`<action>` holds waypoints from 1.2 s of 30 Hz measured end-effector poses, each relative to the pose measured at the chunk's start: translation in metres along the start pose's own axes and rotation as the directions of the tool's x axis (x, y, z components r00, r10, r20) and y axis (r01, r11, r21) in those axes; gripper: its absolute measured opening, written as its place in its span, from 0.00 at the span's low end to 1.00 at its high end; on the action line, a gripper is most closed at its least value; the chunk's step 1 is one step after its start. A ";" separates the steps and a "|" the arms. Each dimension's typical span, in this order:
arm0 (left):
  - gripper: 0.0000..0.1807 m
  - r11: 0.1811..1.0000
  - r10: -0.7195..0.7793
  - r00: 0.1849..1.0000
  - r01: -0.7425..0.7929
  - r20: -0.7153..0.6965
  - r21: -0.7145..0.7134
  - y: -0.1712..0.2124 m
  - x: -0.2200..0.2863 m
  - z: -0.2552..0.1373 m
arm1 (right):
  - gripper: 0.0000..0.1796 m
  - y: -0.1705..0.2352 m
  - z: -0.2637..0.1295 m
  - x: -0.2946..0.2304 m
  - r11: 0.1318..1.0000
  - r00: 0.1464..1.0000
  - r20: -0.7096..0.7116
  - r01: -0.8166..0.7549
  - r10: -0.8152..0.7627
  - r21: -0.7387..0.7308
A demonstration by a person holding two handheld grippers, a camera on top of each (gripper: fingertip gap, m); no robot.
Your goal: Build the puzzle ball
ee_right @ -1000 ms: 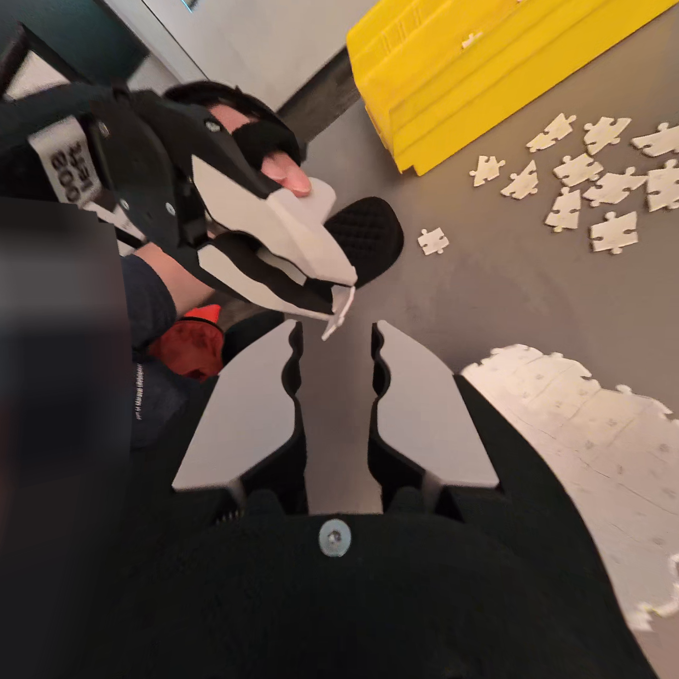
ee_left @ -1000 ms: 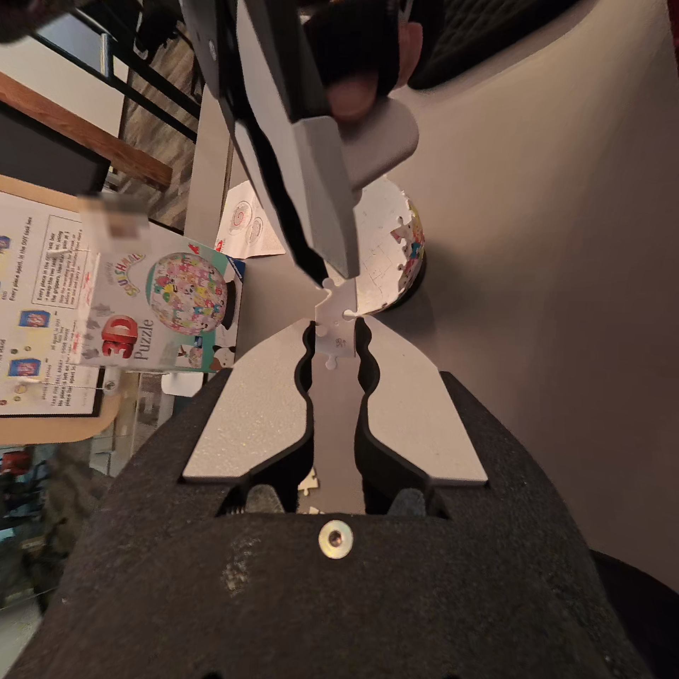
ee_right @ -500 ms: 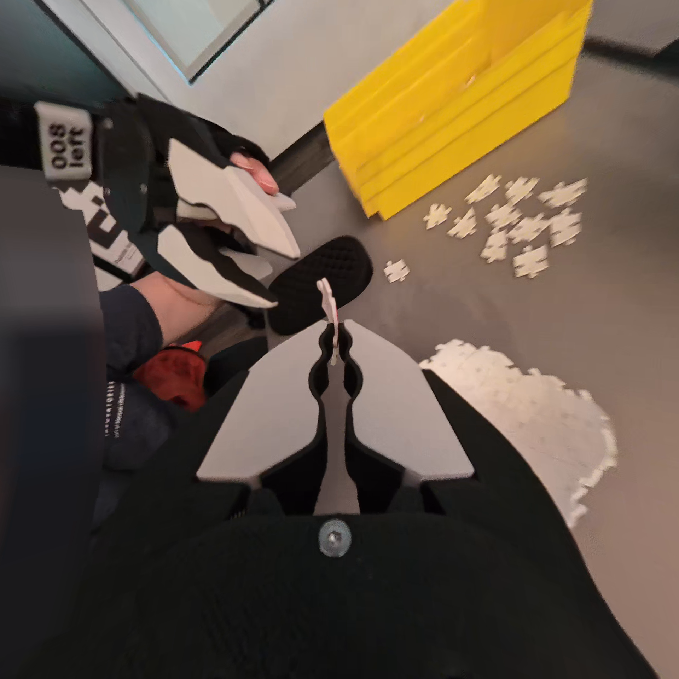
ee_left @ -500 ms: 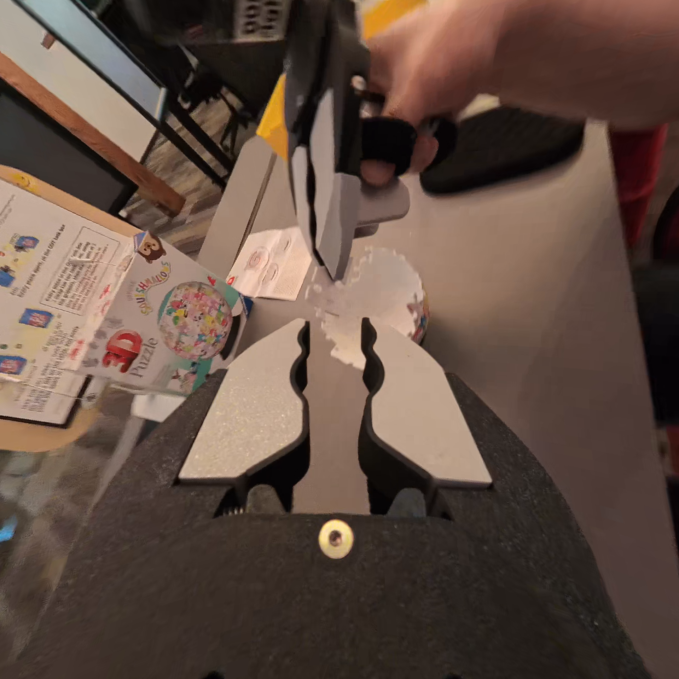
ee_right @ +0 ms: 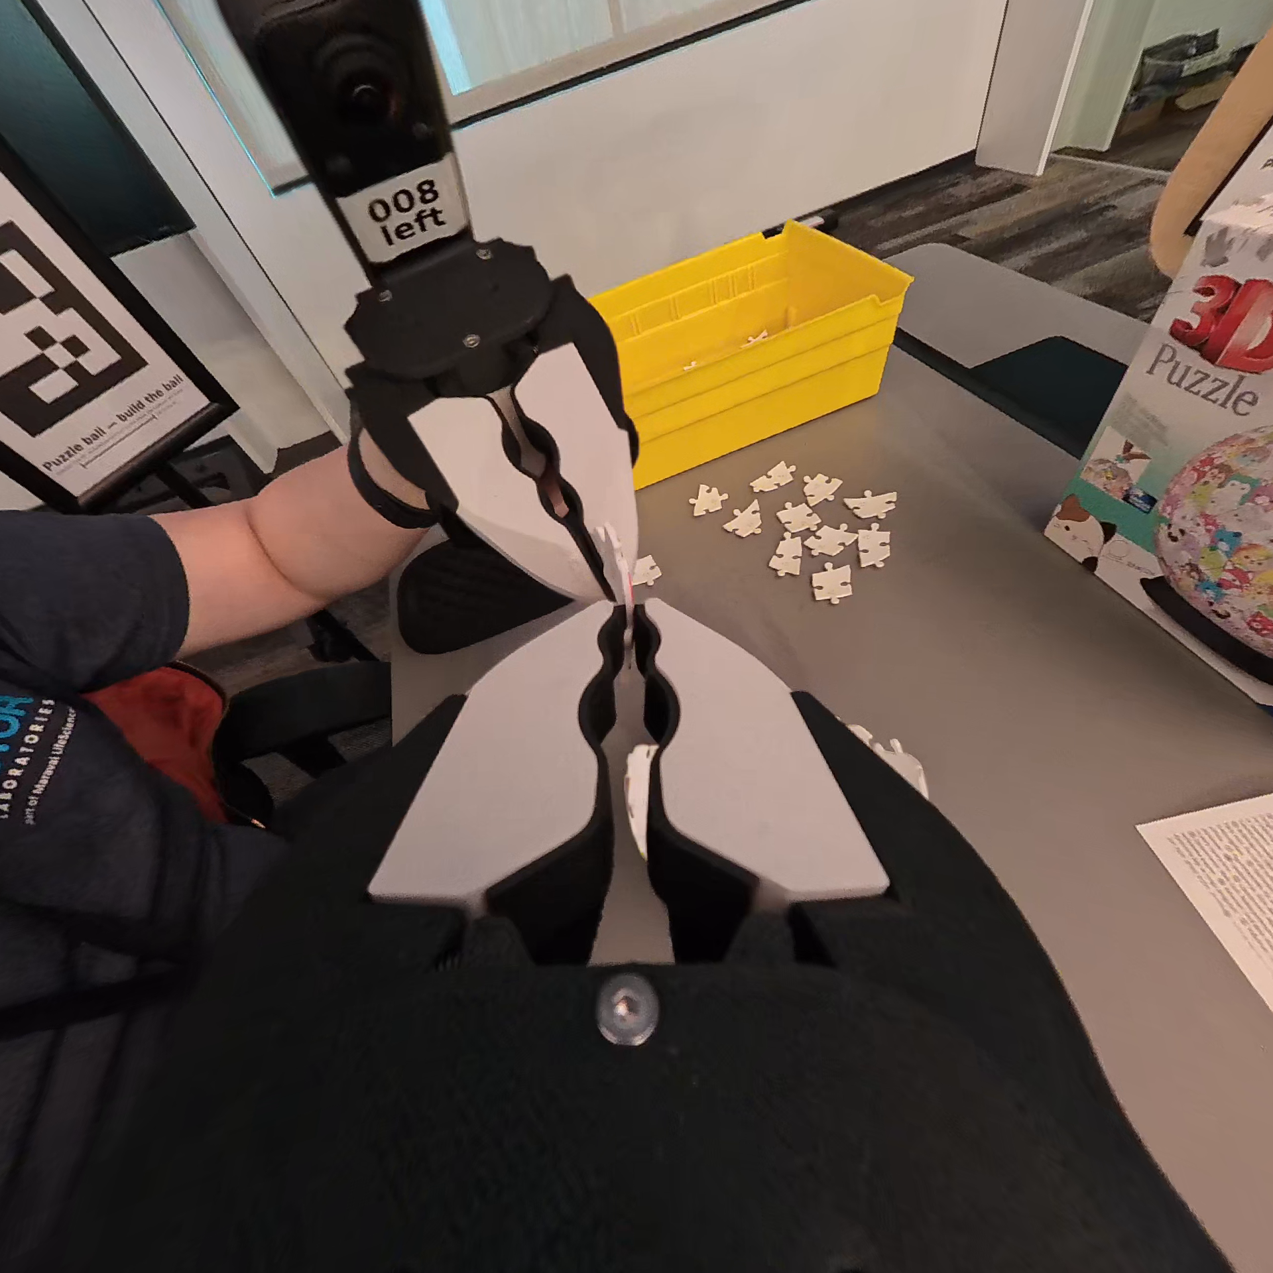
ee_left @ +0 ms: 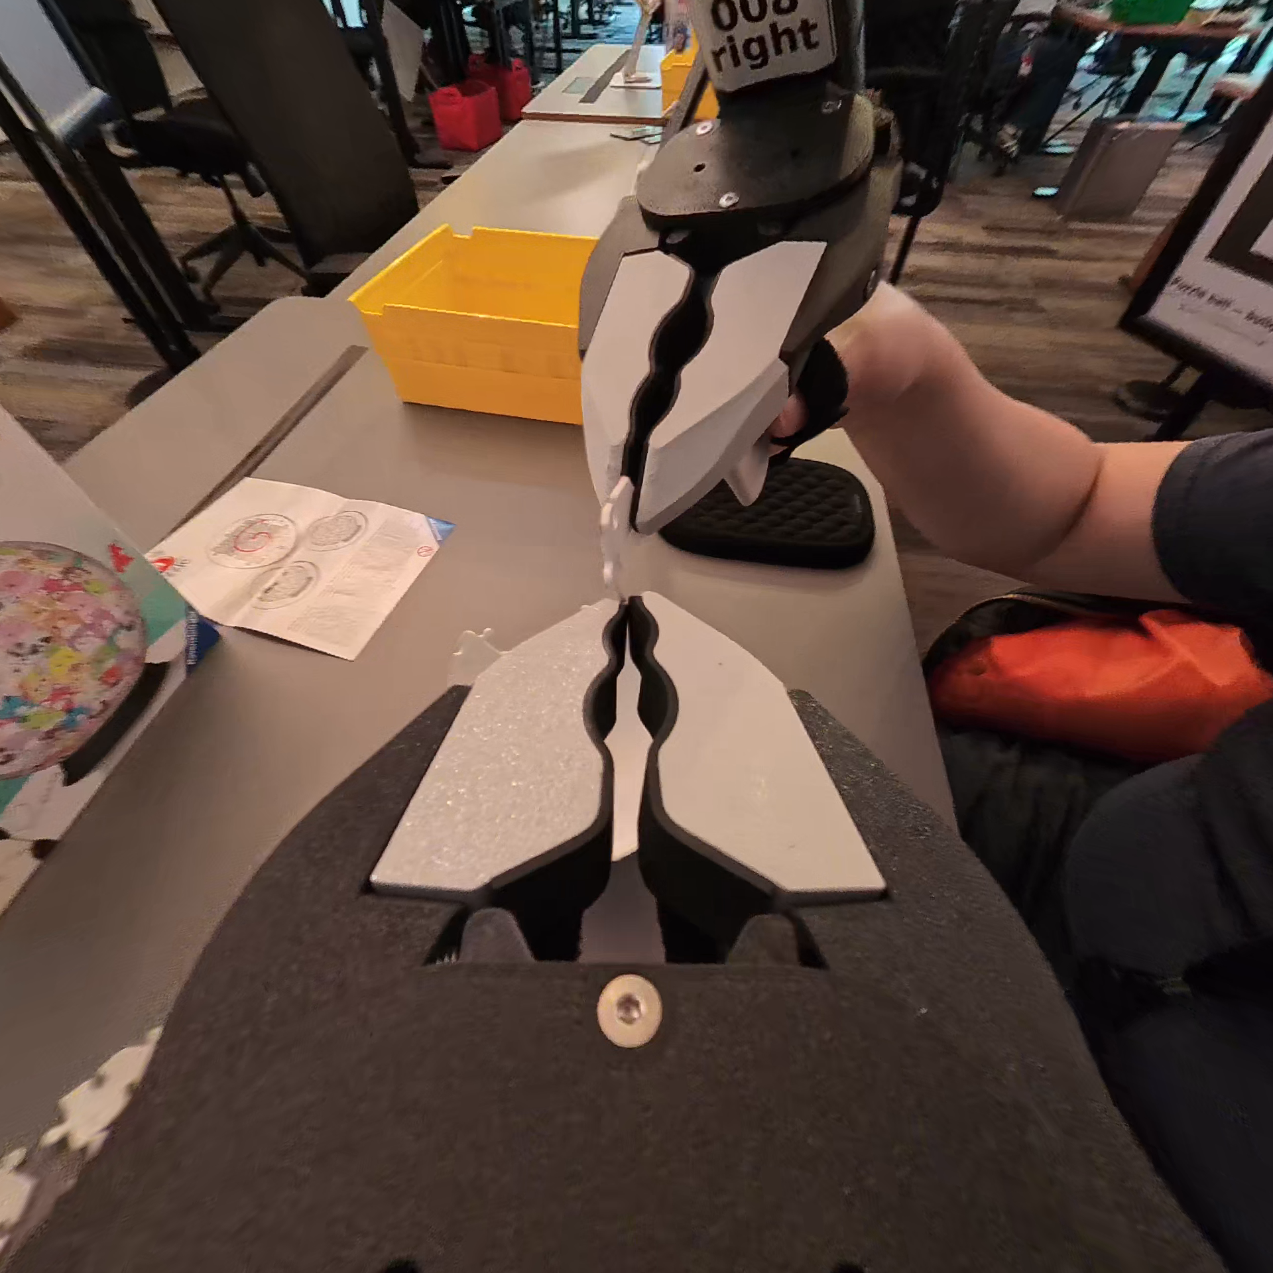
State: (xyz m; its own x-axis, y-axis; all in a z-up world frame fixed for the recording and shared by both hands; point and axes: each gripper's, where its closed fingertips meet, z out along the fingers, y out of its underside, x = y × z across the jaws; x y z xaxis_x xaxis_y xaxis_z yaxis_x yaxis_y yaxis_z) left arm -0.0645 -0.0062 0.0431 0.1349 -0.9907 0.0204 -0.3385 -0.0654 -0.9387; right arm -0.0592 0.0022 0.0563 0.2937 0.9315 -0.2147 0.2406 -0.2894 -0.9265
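Note:
A small white puzzle piece (ee_left: pixel 615 534) hangs edge-on between my two grippers above the grey table (ee_left: pixel 413 482). My right gripper (ee_right: pixel 628 623) is shut on one end of the piece (ee_right: pixel 615 556). My left gripper (ee_left: pixel 627 606) is shut on its other end. The two grippers meet tip to tip; the right gripper (ee_left: pixel 630 496) points down at the left in the left wrist view. The white partly built ball shell (ee_right: pixel 888 754) lies on the table under my right gripper and is mostly hidden. Several loose white pieces (ee_right: pixel 802 530) lie near the yellow bin (ee_right: pixel 751 365).
The puzzle box (ee_right: pixel 1198 482) stands at the table's side and also shows in the left wrist view (ee_left: pixel 69 654). A paper leaflet (ee_left: pixel 296 565) lies flat. A black pad (ee_left: pixel 778 516) sits by the table edge. An orange bag (ee_left: pixel 1088 661) lies beyond that edge. The person's forearm (ee_left: pixel 964 468) reaches in. Less than 4 cm separates the two grippers' tips.
The right gripper closed on the piece and the left let go and opened. Now the left has shut on the piece's other end, and both views have swung up.

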 end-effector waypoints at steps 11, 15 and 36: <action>0.00 0.993 -0.069 0.996 0.075 -0.060 0.095 -0.002 -0.005 -0.004 | 0.02 0.005 -0.007 0.008 0.997 0.999 0.025 -0.032 0.030 0.071; 0.08 0.993 -0.087 0.995 0.090 -0.048 0.077 0.006 -0.009 -0.001 | 0.02 0.006 -0.006 0.010 0.993 0.997 0.050 -0.069 0.064 0.091; 0.01 0.974 -0.169 0.976 0.187 -0.140 0.131 0.009 -0.004 0.008 | 0.02 0.011 0.009 0.006 0.997 0.997 0.074 -0.044 0.038 0.070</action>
State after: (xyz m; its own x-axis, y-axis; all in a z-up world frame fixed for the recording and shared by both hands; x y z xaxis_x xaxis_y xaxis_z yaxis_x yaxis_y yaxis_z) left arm -0.0608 -0.0015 0.0316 0.0580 -0.9723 0.2263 -0.1826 -0.2332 -0.9551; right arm -0.0631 0.0065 0.0419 0.2337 0.9334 -0.2723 0.1623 -0.3135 -0.9356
